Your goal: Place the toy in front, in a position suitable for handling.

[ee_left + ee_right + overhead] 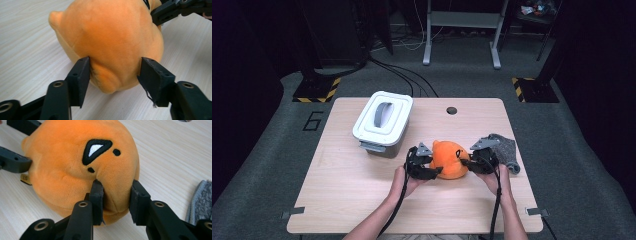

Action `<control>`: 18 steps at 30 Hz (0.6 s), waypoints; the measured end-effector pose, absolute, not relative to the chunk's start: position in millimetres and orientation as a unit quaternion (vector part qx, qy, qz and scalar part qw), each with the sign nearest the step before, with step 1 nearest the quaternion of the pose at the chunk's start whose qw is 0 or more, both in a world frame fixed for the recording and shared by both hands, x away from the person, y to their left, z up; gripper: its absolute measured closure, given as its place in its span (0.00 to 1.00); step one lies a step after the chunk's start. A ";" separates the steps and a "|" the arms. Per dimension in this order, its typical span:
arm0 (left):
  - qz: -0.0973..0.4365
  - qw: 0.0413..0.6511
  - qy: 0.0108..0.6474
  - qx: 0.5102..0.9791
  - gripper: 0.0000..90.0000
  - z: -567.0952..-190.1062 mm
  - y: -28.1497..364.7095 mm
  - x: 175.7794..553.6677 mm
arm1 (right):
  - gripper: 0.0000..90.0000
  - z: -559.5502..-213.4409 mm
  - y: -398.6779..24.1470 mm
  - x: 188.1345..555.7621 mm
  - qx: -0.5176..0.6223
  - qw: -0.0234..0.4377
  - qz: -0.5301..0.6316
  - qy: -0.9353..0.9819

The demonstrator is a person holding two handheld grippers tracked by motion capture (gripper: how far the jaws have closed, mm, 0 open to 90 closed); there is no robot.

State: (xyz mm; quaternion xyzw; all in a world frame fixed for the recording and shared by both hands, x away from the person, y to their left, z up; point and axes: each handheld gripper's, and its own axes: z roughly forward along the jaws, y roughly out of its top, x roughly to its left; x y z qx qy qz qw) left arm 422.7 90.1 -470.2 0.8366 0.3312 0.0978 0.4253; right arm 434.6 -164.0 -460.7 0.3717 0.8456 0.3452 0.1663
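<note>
- Sitting near the middle of the pale wooden desk [352, 195] is a round orange plush toy [449, 159] with a black-and-white stitched triangle on its face, and both hand-held grippers are on it from opposite sides.
- Left hand-held gripper [113, 72]: jaws spread around the plush's lower bump. They sit right at the fabric on both sides, with no real dent in it, so I'd call that a loose bracket, not a grip.
- Right hand-held gripper [115, 195]: jaws pinched onto a fold of the plush just under the stitched face, and the fabric bulges between the pads, so this one actually has hold of it.
- The white lidded plastic box with a grey handle [383, 121] stands near the plush, up and to the left of it in the high view.
- The grey knitted cloth [506, 150] lies just right of the plush, right behind the right hand-held gripper.
- The plush rests on the desk surface between the two hands.
</note>
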 end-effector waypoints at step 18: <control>0.111 0.437 0.319 0.834 0.52 -479.5 100.8 417.7 | 0.72 -460.9 -163.8 435.5 0.371 0.168 0.344 0.846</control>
